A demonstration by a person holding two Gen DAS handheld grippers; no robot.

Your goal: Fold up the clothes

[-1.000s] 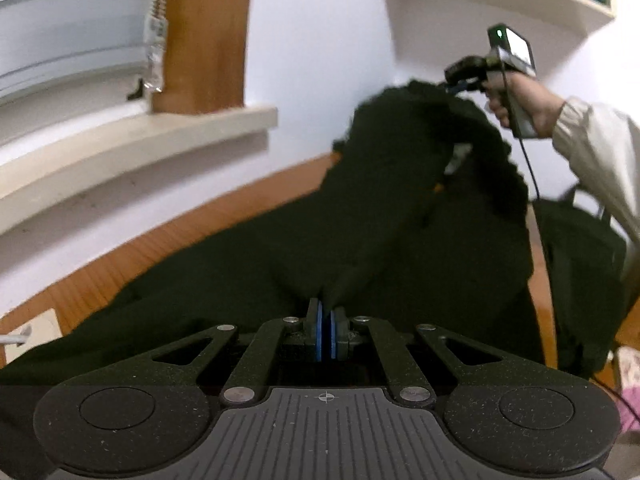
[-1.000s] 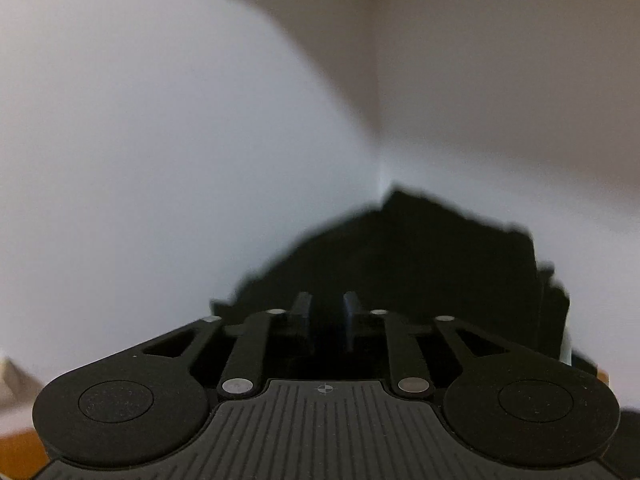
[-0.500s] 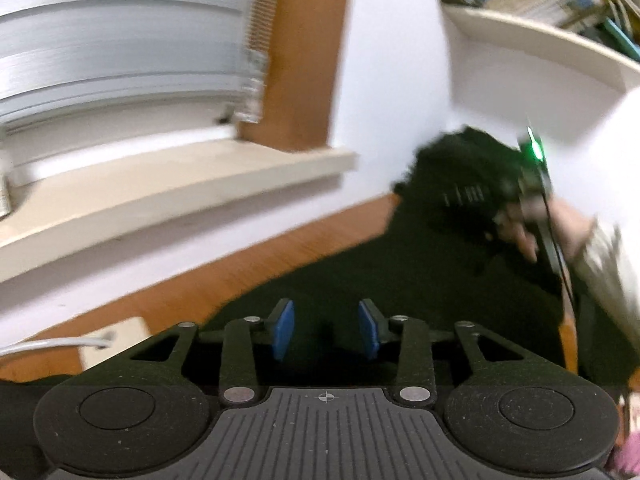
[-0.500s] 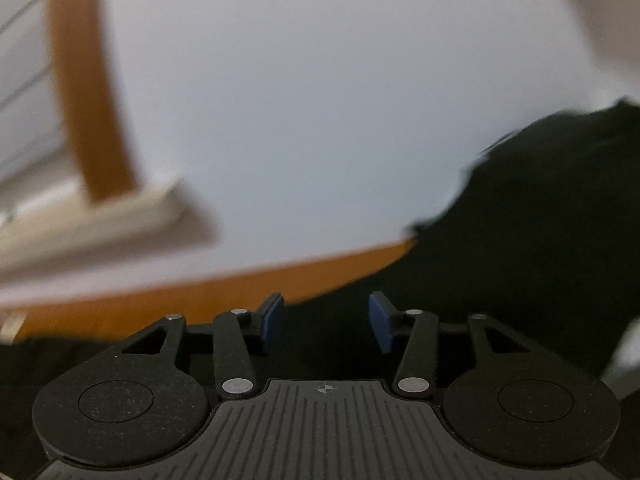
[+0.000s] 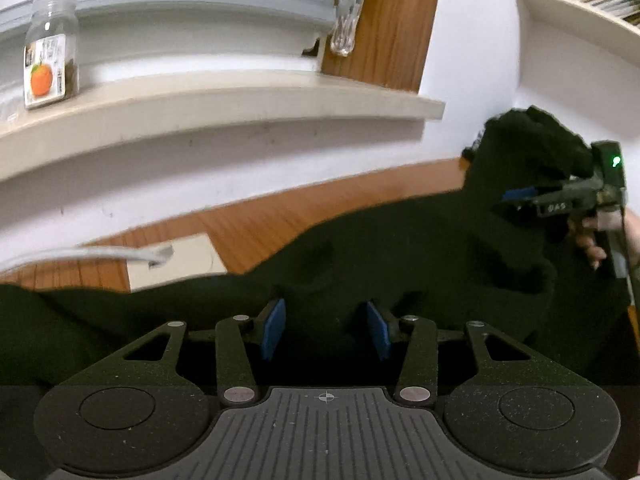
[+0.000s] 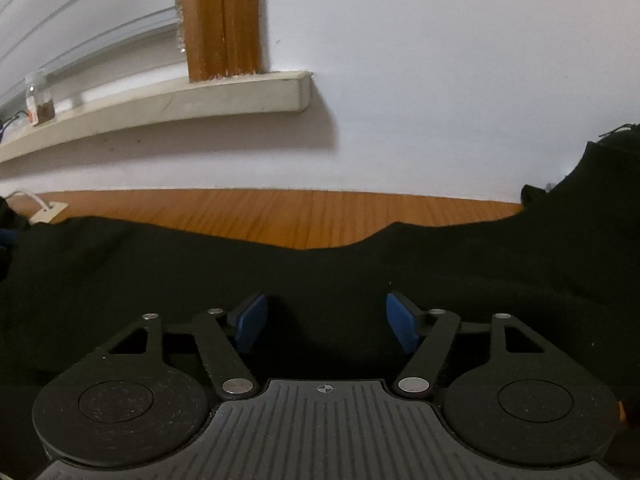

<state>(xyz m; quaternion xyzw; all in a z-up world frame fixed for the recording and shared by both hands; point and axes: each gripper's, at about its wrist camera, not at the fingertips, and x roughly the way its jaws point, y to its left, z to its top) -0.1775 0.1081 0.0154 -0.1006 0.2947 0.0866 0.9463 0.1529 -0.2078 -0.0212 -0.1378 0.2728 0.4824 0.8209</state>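
Black garment [image 5: 400,248] spread low on wood table [image 5: 280,216], both grippers empty, jaws spread.
Left gripper [image 5: 326,330] hovers over near hem, blue pads [image 5: 274,330] wide apart, nothing between them; right gripper [image 6: 326,326] also wide open above cloth [image 6: 320,272], and seen in left view at 3 o'clock [image 5: 520,194], beside a bunched hump of fabric at 2 o'clock. Fabric runs 9 to 3 o'clock across table, far edge wavy, wood bare behind it toward wall. Judgement: step is re-grasp for next fold. Do it well: drop each gripper to a corner or edge, pinch one layer only, close fully before lifting; black-on-black hides layers, so aim for the visible outline. Flatten hump first or fold comes out lumpy. Keep clear of white cable [image 5: 100,256] and pale block [image 5: 180,260] at 10 o'clock. Jar [image 5: 50,48] sits on sill [image 5: 240,100], out of reach.
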